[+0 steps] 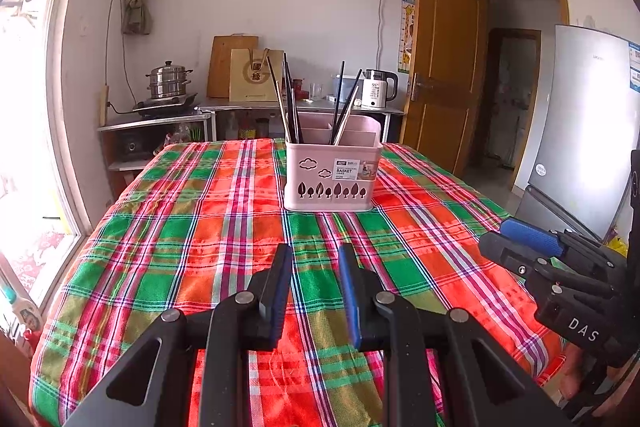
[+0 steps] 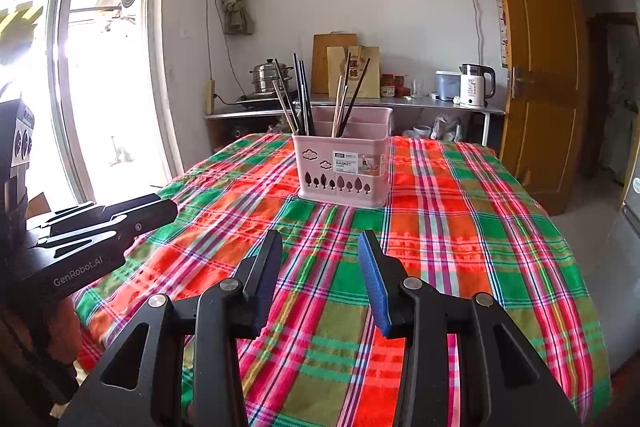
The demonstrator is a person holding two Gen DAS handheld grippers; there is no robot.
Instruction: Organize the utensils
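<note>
A pink utensil basket stands on the plaid tablecloth, towards the far side. Several dark and light chopsticks stand upright in its compartments. My left gripper hovers over the near part of the table, well short of the basket, open by a narrow gap with nothing between its blue pads. My right gripper hangs beside it, open wider and empty. Each gripper shows in the other's view: the right one at the right, the left one at the left.
Behind the table runs a steel counter with a steamer pot, a cutting board, a paper bag and a white kettle. A window lies left, a wooden door and a grey fridge right.
</note>
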